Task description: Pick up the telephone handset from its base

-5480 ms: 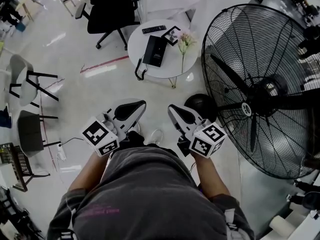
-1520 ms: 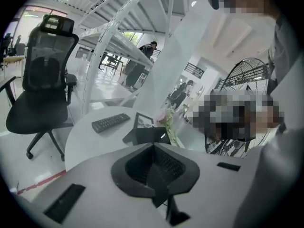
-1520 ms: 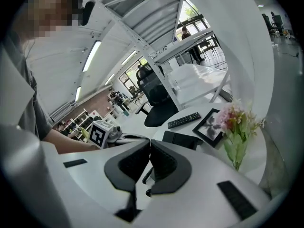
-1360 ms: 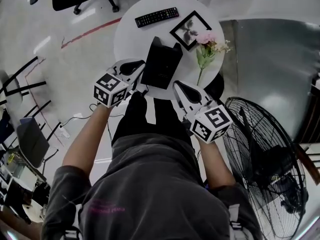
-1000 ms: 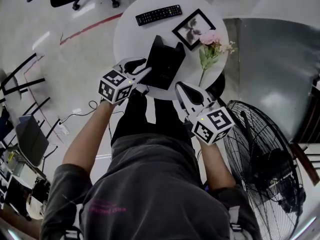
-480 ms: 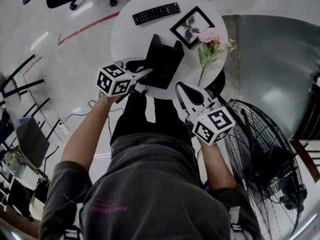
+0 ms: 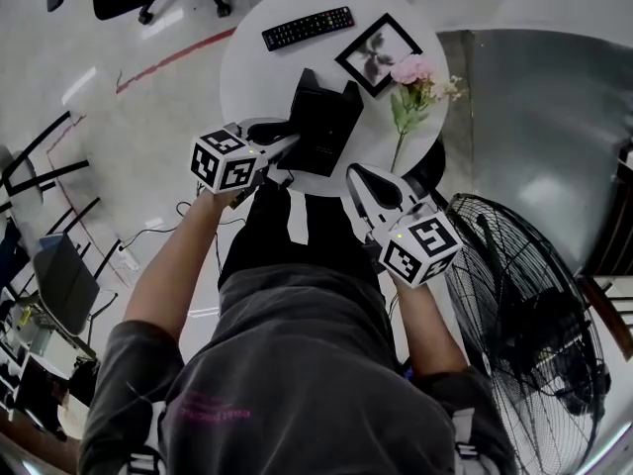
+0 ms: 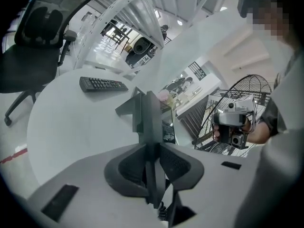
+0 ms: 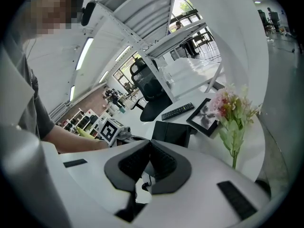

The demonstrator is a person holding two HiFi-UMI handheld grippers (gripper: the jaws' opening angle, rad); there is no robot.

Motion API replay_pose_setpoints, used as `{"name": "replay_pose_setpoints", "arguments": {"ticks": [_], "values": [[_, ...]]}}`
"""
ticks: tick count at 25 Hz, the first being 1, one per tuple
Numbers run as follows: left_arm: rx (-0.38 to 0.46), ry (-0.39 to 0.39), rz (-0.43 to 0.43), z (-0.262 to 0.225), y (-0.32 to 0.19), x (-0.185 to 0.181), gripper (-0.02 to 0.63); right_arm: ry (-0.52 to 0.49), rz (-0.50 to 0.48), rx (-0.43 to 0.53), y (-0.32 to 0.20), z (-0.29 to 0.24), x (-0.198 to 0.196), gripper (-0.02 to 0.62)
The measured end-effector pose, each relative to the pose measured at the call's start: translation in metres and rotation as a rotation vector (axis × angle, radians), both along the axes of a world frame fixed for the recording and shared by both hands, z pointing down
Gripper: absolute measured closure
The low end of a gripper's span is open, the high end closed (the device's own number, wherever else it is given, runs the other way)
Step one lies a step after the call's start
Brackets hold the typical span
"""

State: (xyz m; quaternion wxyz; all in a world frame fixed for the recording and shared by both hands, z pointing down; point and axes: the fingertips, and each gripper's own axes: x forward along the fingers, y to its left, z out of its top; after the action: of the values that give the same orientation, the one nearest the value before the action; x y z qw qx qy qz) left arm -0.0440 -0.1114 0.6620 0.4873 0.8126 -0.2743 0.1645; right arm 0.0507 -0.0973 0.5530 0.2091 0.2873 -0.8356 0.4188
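Bright, even indoor light, mostly overhead: ceiling strip light [image 9: 87, 51] shows in right gripper view, w/ daylit windows [image 9: 185, 6] behind. Glossy floor [image 7: 148, 166] carries glare streaks. White counter [image 7: 247, 57] nr blown out; shadows soft & faint. Black telephone handset [image 8: 153, 118] reads as flat silhouette, little detail. Heavy fisheye bend in all views; black vignette round both gripper views. Left tool [image 8: 151, 148] & right tool [image 9: 151, 146] shells, close to lens, slightly soft.
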Motion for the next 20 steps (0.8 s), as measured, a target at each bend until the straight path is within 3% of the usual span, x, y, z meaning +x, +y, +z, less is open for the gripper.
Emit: {"name": "replay_pose_setpoints", "arguments": {"ticks": [13, 20], "values": [[0.029, -0.068, -0.025, -0.008, 0.003, 0.003, 0.512, 0.005, 0.008, 0.005, 0.009, -0.003, 0.002, 0.575], [0.012, 0.04, -0.016, -0.009, 0.005, 0.001, 0.522, 0.006, 0.007, 0.012, 0.015, -0.006, 0.003, 0.575]]}}
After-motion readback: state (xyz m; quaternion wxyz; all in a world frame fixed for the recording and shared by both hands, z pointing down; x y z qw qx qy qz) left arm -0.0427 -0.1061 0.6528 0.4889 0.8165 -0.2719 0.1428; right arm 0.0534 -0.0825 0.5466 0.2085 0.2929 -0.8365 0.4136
